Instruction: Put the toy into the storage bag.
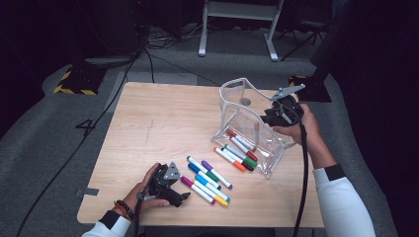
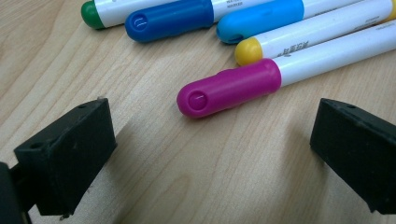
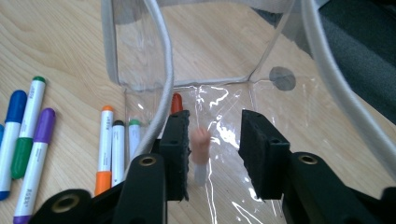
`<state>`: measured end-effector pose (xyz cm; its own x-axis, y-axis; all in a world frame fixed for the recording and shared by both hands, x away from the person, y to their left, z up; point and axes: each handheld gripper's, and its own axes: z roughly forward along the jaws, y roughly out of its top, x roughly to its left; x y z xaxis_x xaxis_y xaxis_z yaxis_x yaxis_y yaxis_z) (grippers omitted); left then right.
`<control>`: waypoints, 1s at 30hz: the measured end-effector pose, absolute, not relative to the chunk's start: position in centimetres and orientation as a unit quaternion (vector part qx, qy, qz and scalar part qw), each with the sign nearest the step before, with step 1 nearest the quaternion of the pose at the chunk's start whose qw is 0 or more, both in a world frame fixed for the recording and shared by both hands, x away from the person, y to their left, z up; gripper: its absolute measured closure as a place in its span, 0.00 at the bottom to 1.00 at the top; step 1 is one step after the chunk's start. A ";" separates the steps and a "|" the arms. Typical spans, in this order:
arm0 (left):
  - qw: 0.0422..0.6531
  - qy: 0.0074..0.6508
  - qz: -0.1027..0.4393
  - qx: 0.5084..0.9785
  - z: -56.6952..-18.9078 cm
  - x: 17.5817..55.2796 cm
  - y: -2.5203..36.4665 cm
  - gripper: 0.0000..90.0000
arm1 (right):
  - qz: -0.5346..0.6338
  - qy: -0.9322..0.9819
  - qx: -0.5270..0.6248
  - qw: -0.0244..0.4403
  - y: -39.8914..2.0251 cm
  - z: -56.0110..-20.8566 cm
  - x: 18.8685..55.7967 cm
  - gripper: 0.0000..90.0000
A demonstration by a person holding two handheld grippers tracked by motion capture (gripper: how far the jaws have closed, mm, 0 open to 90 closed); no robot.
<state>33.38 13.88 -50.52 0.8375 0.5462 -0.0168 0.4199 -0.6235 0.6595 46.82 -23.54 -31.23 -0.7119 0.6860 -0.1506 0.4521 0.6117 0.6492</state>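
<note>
A clear plastic pouch (image 1: 237,106) with a grey rim (image 3: 163,70) stands open on the wooden table (image 1: 158,123). My right gripper (image 1: 267,118) (image 3: 215,140) hangs over its mouth with jaws apart. A blurred peach-capped marker (image 3: 200,151) (image 1: 257,129) sits loose between them, close to the left pad. Red-capped markers (image 1: 241,141) lie inside the pouch. My left gripper (image 1: 180,190) (image 2: 212,135) rests open on the table. A magenta-capped marker (image 2: 229,88) lies just ahead of its jaws, untouched.
Several loose markers (image 1: 207,180) lie in a row beside the left gripper: green, blue, light blue, yellow and purple caps. Orange, black and green markers (image 1: 237,159) lie at the pouch's near edge. Cables trail off the table's front.
</note>
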 end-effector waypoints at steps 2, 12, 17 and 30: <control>0.340 0.269 0.093 0.896 -50.5 33.4 13.9 0.00 | 0.317 0.868 0.324 0.204 -24.0 -30.8 46.6 0.63; 0.340 0.269 0.093 0.896 -50.5 33.4 13.9 0.00 | 0.422 0.836 0.274 0.218 -25.0 -28.8 42.3 0.58; 0.339 0.270 0.095 0.896 -50.5 33.4 13.9 0.00 | 0.445 0.835 0.239 0.217 -24.8 -29.3 39.2 0.57; 0.340 0.270 0.096 0.896 -50.5 33.3 13.9 0.01 | 0.444 0.861 0.173 0.177 -22.2 -35.4 32.7 0.56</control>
